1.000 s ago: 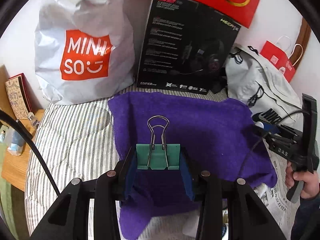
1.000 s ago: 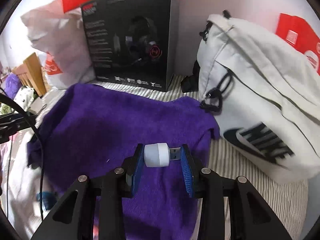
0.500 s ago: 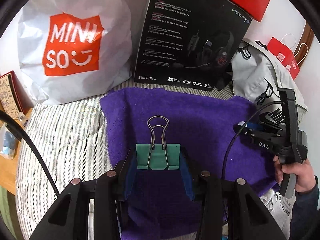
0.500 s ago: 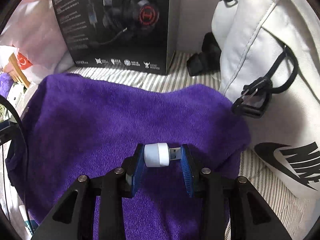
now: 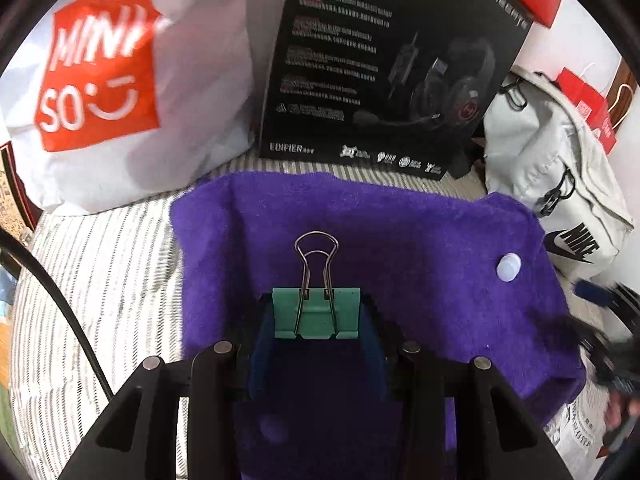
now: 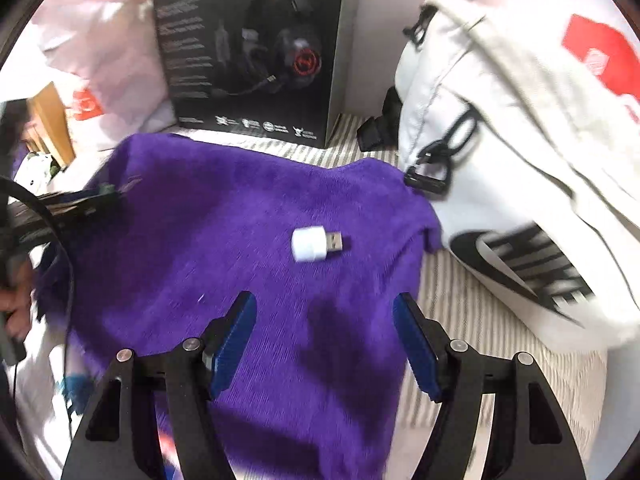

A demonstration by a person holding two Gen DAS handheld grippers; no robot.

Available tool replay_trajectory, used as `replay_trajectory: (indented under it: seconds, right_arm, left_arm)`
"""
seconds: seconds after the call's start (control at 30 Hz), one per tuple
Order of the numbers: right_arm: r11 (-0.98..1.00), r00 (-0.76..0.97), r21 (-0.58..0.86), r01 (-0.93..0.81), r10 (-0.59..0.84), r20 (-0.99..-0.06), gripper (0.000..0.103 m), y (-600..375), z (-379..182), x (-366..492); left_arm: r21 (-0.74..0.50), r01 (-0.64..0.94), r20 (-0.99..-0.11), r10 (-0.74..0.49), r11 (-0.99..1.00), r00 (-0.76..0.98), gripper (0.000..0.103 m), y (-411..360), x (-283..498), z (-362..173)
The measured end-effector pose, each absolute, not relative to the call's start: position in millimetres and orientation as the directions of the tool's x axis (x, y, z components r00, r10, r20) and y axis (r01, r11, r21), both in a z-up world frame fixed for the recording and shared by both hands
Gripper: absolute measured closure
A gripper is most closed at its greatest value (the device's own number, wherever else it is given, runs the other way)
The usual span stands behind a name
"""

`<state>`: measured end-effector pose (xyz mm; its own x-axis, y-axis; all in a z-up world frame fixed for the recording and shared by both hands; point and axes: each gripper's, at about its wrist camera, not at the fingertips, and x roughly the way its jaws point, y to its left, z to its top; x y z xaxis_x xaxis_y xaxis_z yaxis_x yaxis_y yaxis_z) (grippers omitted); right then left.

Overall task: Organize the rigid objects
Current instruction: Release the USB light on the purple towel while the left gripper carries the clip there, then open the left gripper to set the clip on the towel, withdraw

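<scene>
So the right tongs just let go — the jaws are spreading apart with nothing between them, and the little white USB plug now lies flat on the purple towel, up around 12 o'clock from the pads and well clear of them. In the left wrist view the same plug shows as a pale dot near the towel's 3 o'clock edge, close to the white backpack.

Compared with a second ago: back then the plug sat clamped crosswise between the right pads, and half a second ago too. Now it's down and the right tongs have pulled back from it, so that item looks placed, I'd say.

The left tongs are clenched on the green binder clip, wire handles pointing up toward 12 o'clock — same grip as in the earlier frames. What differs on that side is the view: the towel fills more of the frame and the headset box and Miniso bag loom larger, so this hand has come in lower and closer over the towel.

My guess is the clip goes down next, somewhere left of the plug so they don't bump.
</scene>
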<state>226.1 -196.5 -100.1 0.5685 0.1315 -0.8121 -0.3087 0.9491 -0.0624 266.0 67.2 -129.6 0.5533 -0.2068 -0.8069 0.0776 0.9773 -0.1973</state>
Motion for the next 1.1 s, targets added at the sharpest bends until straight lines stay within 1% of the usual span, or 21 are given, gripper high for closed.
replay_trajectory:
  seconds: [0.13,0.23,0.3,0.33,0.37,0.4,0.53,0.7,0.9,0.93,1.0,1.03,1.07,1.1]
  right_arm:
    - [0.953,0.578,-0.042,-0.300,0.147,-0.803,0.029,-208,-92,194]
    - [0.956,0.575,-0.032,-0.290,0.148,-0.805,0.029,-217,-88,177]
    - [0.958,0.576,-0.030,-0.284,0.145,-0.805,0.029,-221,-87,167]
    - [0.959,0.577,-0.030,-0.280,0.144,-0.804,0.029,-224,-85,162]
    - [0.961,0.579,-0.028,-0.274,0.142,-0.803,0.029,-226,-84,157]
    - [0.963,0.580,-0.024,-0.269,0.142,-0.802,0.029,-229,-84,153]
    - [0.968,0.586,-0.008,-0.250,0.145,-0.798,0.029,-236,-81,137]
    - [0.974,0.600,0.024,-0.227,0.160,-0.784,0.029,-245,-77,119]
    - [0.976,0.612,0.051,-0.214,0.174,-0.772,0.029,-251,-73,98]
    - [0.975,0.613,0.056,-0.213,0.178,-0.770,0.029,-251,-73,95]
    - [0.975,0.617,0.061,-0.215,0.184,-0.765,0.029,-252,-73,87]
    - [0.974,0.618,0.060,-0.218,0.186,-0.764,0.028,-252,-73,84]
    - [0.974,0.621,0.056,-0.220,0.184,-0.762,0.028,-252,-73,80]
    - [0.974,0.624,0.052,-0.220,0.181,-0.760,0.028,-252,-73,77]
  left_arm:
    - [-0.127,0.094,-0.823,-0.157,0.988,0.546,0.064,54,270,-135]
    - [-0.069,0.102,-0.831,-0.114,0.992,0.544,0.064,47,270,-136]
    - [-0.050,0.115,-0.839,-0.104,0.992,0.534,0.060,44,270,-136]
    - [-0.045,0.122,-0.844,-0.103,0.992,0.527,0.055,43,269,-136]
    - [-0.036,0.126,-0.849,-0.097,0.991,0.520,0.052,41,268,-136]
    - [-0.028,0.127,-0.853,-0.090,0.991,0.515,0.051,40,267,-136]
    - [-0.004,0.131,-0.863,-0.070,0.991,0.500,0.043,36,259,-137]
    - [-0.023,0.122,-0.864,-0.081,0.992,0.496,0.043,36,239,-132]
    - [-0.015,0.171,-0.824,-0.109,0.985,0.556,0.043,30,184,-99]
    - [-0.020,0.185,-0.817,-0.123,0.983,0.563,0.041,28,172,-95]
    - [-0.034,0.218,-0.801,-0.157,0.975,0.577,0.033,24,146,-88]
    - [-0.044,0.240,-0.793,-0.180,0.970,0.582,0.025,22,134,-86]
    - [-0.050,0.264,-0.783,-0.202,0.963,0.588,0.022,19,121,-84]
    - [-0.049,0.284,-0.776,-0.216,0.958,0.593,0.022,14,112,-84]
